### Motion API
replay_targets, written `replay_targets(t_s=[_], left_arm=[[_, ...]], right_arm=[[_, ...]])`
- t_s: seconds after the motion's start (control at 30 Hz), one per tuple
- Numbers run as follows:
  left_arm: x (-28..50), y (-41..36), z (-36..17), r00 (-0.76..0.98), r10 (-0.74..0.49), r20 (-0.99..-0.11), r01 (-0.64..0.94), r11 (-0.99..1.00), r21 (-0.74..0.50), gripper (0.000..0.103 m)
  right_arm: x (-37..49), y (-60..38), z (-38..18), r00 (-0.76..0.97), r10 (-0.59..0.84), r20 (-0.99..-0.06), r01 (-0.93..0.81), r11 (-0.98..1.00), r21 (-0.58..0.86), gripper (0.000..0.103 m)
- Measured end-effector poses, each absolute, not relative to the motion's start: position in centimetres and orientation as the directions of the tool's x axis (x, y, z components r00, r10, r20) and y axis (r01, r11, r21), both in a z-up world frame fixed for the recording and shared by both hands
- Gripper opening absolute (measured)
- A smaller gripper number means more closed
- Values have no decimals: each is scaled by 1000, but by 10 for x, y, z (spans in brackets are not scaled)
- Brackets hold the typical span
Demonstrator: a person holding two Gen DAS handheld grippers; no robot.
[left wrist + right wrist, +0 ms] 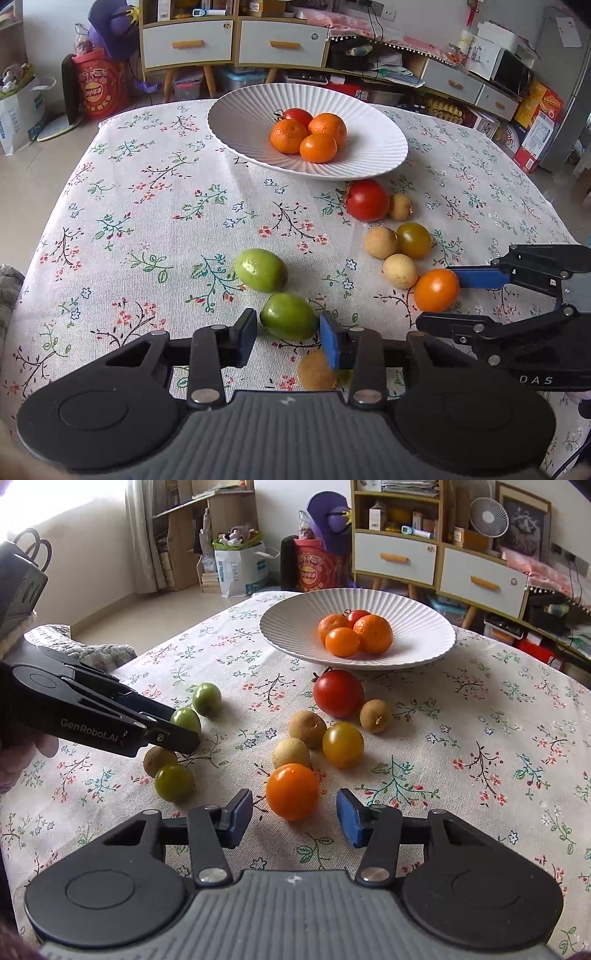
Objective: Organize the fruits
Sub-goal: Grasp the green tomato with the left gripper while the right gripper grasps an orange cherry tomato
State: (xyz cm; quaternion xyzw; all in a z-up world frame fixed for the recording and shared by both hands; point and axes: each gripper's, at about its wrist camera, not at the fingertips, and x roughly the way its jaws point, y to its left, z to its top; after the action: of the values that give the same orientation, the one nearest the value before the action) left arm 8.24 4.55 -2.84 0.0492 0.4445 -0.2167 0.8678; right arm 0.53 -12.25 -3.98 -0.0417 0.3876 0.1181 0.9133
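A white ribbed bowl (236,122) (424,627) at the far side of the table holds three orange fruits and a red tomato. My left gripper (288,334) (181,731) is open, its jaws on either side of a green fruit (289,316) (185,720) that lies on the cloth. A second green fruit (260,270) (207,698) lies just beyond. My right gripper (294,814) (436,302) is open around an orange tomato (293,791) (436,290) on the cloth.
On the flowered tablecloth lie a red tomato (338,693), a yellow-green tomato (342,744), several brown longans (307,728) and a third green fruit (174,782). Cabinets and boxes stand behind the table.
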Motion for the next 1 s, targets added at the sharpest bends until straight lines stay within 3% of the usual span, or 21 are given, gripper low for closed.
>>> replay_targets(t_s=[0.37, 0.5, 1.0], left_arm=[[83, 39, -28, 515, -314, -797, 419, 904, -85, 24], [84, 36, -27, 516, -313, -797, 422, 903, -81, 24], [83, 31, -8, 551, -342, -761, 433, 897, -90, 24]], right_arm=[[9, -124, -39, 670, 176, -722, -238, 971, 16, 37], [10, -125, -39, 660, 184, -728, -239, 971, 29, 29], [15, -131, -20, 664, 201, -720, -217, 973, 71, 28]])
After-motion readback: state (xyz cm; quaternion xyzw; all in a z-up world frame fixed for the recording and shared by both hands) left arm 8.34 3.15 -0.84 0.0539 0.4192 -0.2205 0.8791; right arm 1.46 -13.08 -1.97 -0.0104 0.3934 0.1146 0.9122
